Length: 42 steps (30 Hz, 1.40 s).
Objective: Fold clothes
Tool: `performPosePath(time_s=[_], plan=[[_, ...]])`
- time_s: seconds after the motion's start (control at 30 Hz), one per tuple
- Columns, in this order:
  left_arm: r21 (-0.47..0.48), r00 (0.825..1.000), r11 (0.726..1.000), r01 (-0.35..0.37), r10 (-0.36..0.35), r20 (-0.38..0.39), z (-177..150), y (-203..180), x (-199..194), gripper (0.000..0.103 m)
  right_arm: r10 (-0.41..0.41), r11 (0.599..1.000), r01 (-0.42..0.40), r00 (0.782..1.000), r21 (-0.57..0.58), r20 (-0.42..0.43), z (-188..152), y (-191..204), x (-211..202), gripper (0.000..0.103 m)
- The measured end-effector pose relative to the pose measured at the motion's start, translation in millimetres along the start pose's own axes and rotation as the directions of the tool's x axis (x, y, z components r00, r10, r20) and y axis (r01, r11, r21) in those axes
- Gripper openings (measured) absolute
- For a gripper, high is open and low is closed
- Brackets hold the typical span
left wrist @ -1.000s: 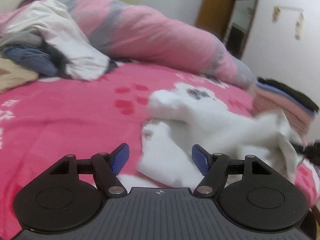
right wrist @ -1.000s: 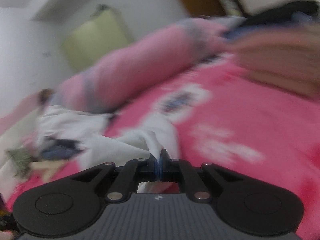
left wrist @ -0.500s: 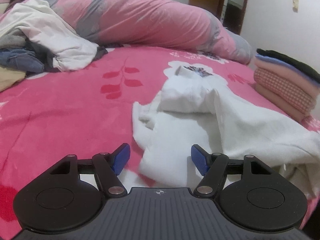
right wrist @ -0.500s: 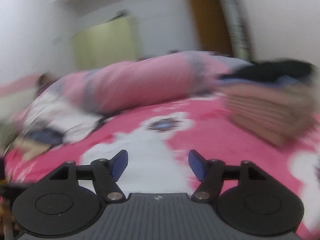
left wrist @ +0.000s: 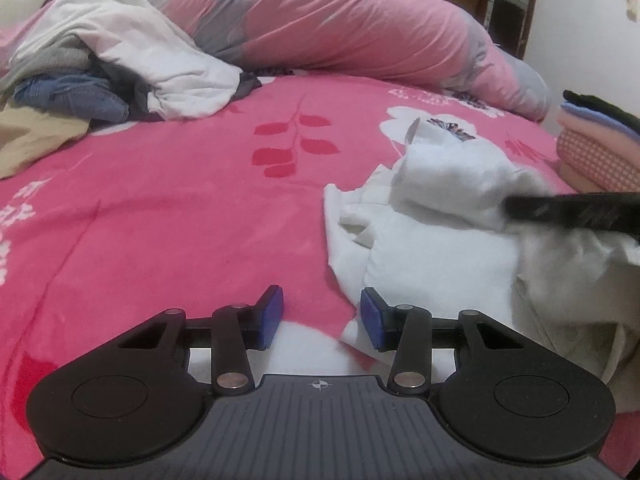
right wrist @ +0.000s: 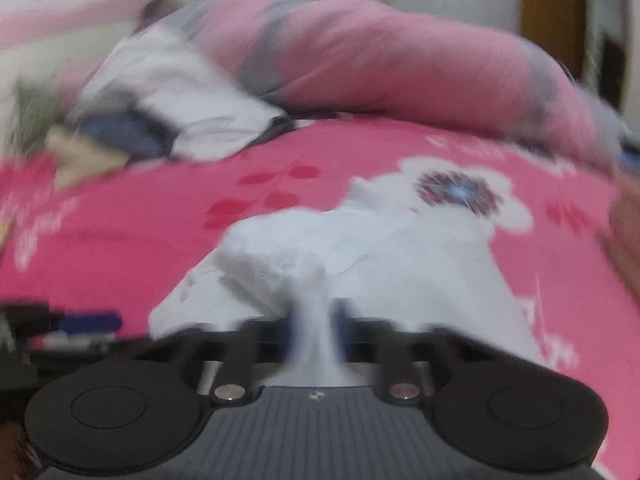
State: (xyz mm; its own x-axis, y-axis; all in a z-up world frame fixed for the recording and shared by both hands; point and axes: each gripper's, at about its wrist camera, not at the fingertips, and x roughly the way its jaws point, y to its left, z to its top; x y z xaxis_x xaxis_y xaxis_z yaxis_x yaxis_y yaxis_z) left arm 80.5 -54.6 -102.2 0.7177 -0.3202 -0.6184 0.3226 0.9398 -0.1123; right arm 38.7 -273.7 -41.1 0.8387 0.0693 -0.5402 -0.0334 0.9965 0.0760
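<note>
A crumpled white garment lies on the pink bed cover, to the right of centre. My left gripper is open and empty, low over the cover at the garment's near left corner. In the blurred right wrist view my right gripper is shut on a pinched fold of the white garment. The right gripper also shows as a dark blurred bar in the left wrist view, over the garment's right side.
A pile of unfolded clothes lies at the back left. A rolled pink and grey duvet runs along the back. A stack of folded clothes sits at the right edge. A door is behind.
My right gripper let go of the garment, opened, then closed on a fold of it again. My left gripper narrowed its opening and came down to the garment's near corner.
</note>
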Motion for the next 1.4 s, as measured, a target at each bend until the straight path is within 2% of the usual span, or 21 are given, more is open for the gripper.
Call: performPosePath(time_s=[0.1,0.17,0.27,0.33,0.47,0.53,0.6,0.67,0.73,0.87,0.97,1.17,1.3,1.33,1.37,1.4], plan=[[0.025,1.000,1.000,-0.001,0.001,0.009,0,1,-2,0.044,-0.017,0.981,0.000,0.996,0.192,0.087,-4,-45,-38,0.002],[0.036,1.000,0.999,0.002,-0.003,0.016,1,3,-4,0.044,-0.044,0.946,-0.004,0.989,0.323,0.141,-9,-77,-65,0.002],[0.036,0.999,0.999,0.011,-0.013,0.053,8,4,-11,0.047,-0.111,0.853,-0.005,0.975,0.521,0.191,-33,-135,-104,0.002],[0.052,0.995,0.998,0.028,-0.033,0.093,15,0,-16,0.055,-0.141,0.787,-0.014,0.969,0.617,0.201,-55,-164,-127,0.002],[0.174,0.983,0.980,0.092,-0.117,0.140,33,-29,-20,0.068,-0.136,0.672,-0.075,0.965,0.736,0.223,-95,-202,-150,0.002],[0.274,0.972,0.951,0.141,-0.185,0.143,41,-54,-16,0.071,-0.132,0.641,-0.100,0.962,0.761,0.238,-107,-208,-154,0.002],[0.394,0.966,0.908,0.140,-0.214,0.148,46,-81,-8,0.075,-0.134,0.635,-0.107,0.960,0.765,0.245,-112,-210,-155,0.002],[0.505,0.967,0.857,0.100,-0.203,0.152,49,-108,5,0.075,-0.131,0.636,-0.113,0.959,0.763,0.251,-111,-213,-152,0.002],[0.581,0.973,0.811,0.062,-0.178,0.145,52,-129,21,0.075,-0.133,0.644,-0.111,0.958,0.757,0.254,-111,-214,-150,0.002],[0.663,0.983,0.747,0.042,-0.150,0.107,58,-154,59,0.074,-0.139,0.674,-0.104,0.955,0.731,0.263,-104,-214,-153,0.002],[0.672,0.986,0.738,0.055,-0.148,0.082,65,-164,80,0.072,-0.136,0.685,-0.103,0.954,0.721,0.266,-102,-217,-151,0.002],[0.578,0.966,0.796,0.180,-0.253,0.049,88,-166,98,0.068,-0.154,0.709,-0.075,0.954,0.701,0.258,-99,-222,-145,0.002],[0.534,0.956,0.813,0.232,-0.293,0.031,96,-172,110,0.045,-0.158,0.718,-0.065,0.954,0.693,0.254,-99,-226,-140,0.002],[0.524,0.954,0.816,0.242,-0.300,0.026,97,-174,114,0.030,-0.161,0.722,-0.059,0.955,0.689,0.251,-99,-226,-139,0.002],[0.510,0.953,0.824,0.247,-0.301,0.025,98,-174,116,0.023,-0.169,0.730,-0.047,0.954,0.682,0.248,-98,-226,-138,0.003],[0.496,0.953,0.831,0.252,-0.302,0.023,100,-175,118,0.012,-0.183,0.743,-0.029,0.952,0.668,0.245,-95,-225,-138,0.004]])
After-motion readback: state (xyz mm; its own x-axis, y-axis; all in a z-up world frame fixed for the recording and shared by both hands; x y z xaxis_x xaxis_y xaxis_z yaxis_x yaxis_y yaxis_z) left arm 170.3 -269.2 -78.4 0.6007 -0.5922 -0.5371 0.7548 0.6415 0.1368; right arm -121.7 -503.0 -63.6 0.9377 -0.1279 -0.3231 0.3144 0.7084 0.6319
